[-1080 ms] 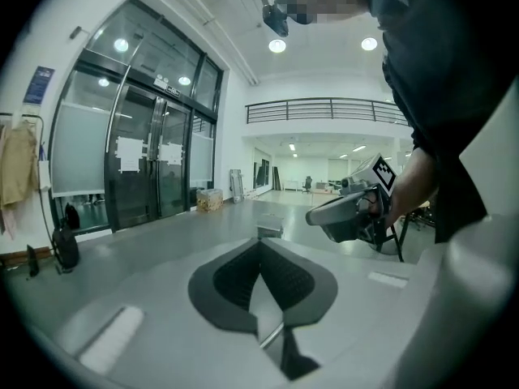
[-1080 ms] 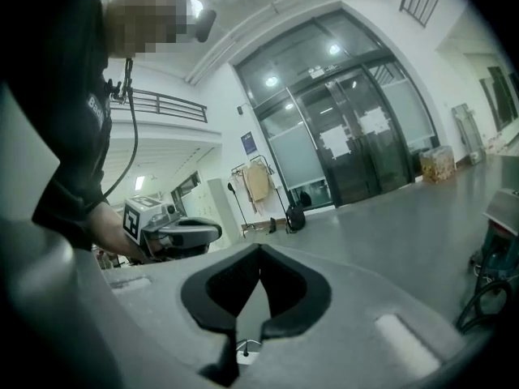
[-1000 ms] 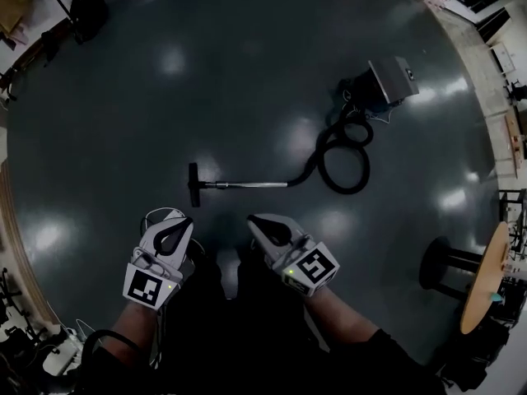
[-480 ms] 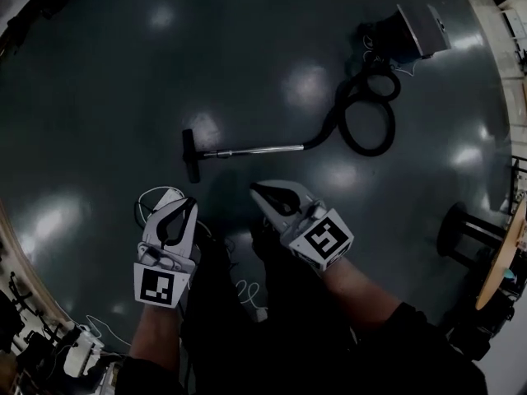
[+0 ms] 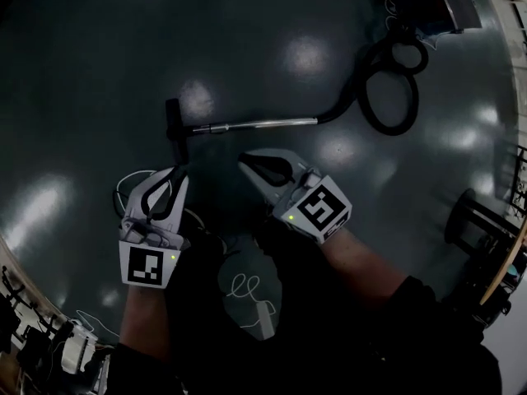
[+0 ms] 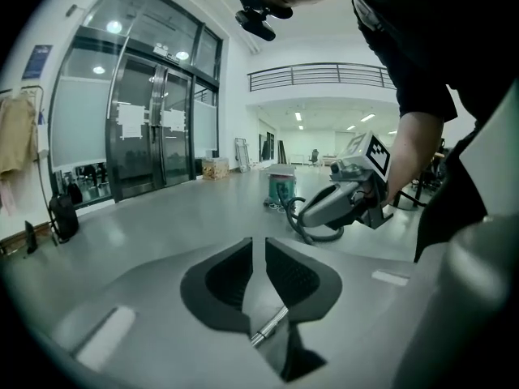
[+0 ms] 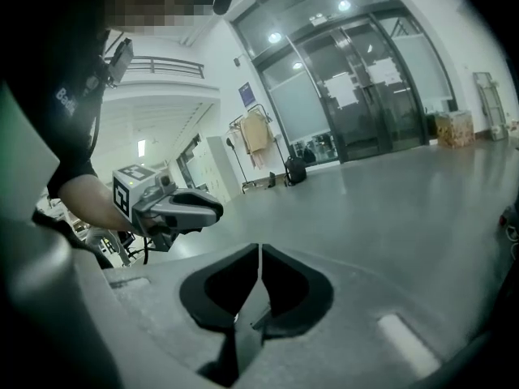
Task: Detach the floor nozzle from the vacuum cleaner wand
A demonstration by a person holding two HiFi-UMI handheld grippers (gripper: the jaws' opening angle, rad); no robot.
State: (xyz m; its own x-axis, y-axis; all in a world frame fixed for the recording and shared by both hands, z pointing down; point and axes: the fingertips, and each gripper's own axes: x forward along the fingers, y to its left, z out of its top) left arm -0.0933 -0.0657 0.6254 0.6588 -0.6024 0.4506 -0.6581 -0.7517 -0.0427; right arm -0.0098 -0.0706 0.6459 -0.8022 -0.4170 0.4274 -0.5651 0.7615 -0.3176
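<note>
The floor nozzle is a narrow black bar lying flat on the dark, glossy floor. It sits crosswise on the left end of the wand, so the two form a T. The wand is a slim, shiny metal tube running off to the right. There it joins a black hose that curls in a loop back to the cleaner body at the far right.

My left gripper has just been opening its jaws. They stand a narrow slit apart with nothing between them. In the head view, its tips come just short of the near end of the nozzle, though I cannot tell whether they touch it. In the left gripper view, a short length of bright tube shows low down through the opening behind the tips.

My right gripper has also just been easing open. Its jaws are parted by only a hairline and hold nothing. Its tips point at the wand from the near side, a little right of the nozzle joint and clear of the tube.

Both of my grippers are on the near side of the wand, the left by the nozzle and the right by the tube.
</note>
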